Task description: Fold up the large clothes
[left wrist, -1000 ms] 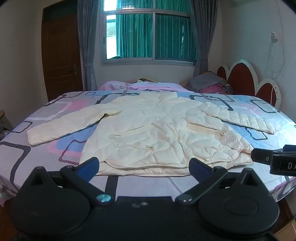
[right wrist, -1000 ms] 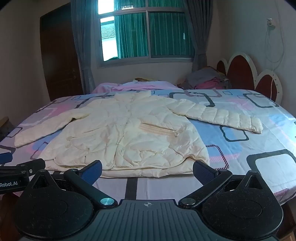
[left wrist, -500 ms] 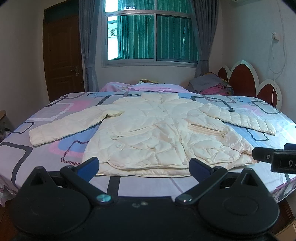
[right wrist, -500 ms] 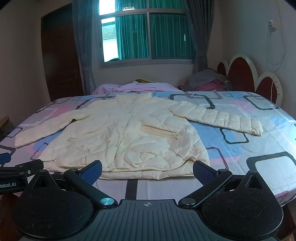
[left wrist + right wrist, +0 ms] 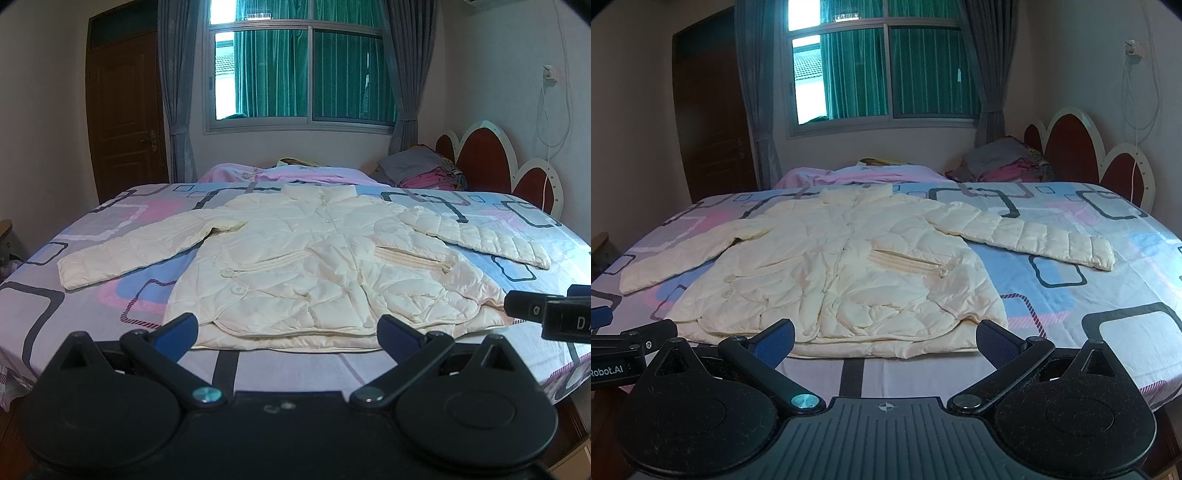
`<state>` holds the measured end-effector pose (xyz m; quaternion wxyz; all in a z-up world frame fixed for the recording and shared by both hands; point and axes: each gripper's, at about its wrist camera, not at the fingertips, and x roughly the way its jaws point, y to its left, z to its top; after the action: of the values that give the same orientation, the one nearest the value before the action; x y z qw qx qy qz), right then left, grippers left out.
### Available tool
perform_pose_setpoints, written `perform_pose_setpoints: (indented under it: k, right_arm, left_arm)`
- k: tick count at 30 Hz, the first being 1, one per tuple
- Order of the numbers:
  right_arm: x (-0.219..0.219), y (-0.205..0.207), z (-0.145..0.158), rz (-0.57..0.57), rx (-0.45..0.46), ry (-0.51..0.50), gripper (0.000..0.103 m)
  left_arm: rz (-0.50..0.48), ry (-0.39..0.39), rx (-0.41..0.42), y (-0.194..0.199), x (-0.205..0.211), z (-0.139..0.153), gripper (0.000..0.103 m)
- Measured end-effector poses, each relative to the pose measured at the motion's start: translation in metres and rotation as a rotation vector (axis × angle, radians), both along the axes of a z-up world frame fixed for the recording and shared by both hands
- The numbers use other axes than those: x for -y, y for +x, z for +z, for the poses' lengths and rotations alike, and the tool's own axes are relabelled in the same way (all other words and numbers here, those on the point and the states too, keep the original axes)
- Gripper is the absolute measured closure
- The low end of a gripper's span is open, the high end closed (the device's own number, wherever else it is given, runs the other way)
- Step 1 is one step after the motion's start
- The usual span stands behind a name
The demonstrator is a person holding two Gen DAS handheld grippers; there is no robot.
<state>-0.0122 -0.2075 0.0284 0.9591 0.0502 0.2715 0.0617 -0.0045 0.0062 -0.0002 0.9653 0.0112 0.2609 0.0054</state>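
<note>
Jacket (image 5: 325, 266), cream and quilted, lies flat and face up on the bed (image 5: 92, 266), collar toward the window (image 5: 299, 74) and both sleeves spread out to the sides. I see my left gripper (image 5: 288, 328) just short of the hem with its fingers (image 5: 177, 328) spread wide and holding nothing. My right gripper (image 5: 886, 338) sits beside it, equally wide open and empty, over the hem's right half.
</note>
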Motion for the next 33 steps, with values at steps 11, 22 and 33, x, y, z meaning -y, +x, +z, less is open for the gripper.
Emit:
perform_pose_setpoints:
  k: [11, 22, 33]
  right_arm:
    - [0.0007, -0.0004, 0.0010, -0.003, 0.001, 0.000, 0.000]
    - [0.0044, -0.0017, 0.0046, -0.005, 0.004, 0.000, 0.000]
    - [0.0040, -0.0013, 0.0052, -0.005, 0.008, 0.000, 0.000]
  left_arm:
    - [0.001, 0.002, 0.002, -0.0013, -0.0003, 0.0010, 0.000]
    - [0.001, -0.001, 0.002, -0.0015, -0.0006, 0.0016, 0.000]
    - [0.000, 0.002, 0.002, -0.0018, 0.0007, 0.0024, 0.000]
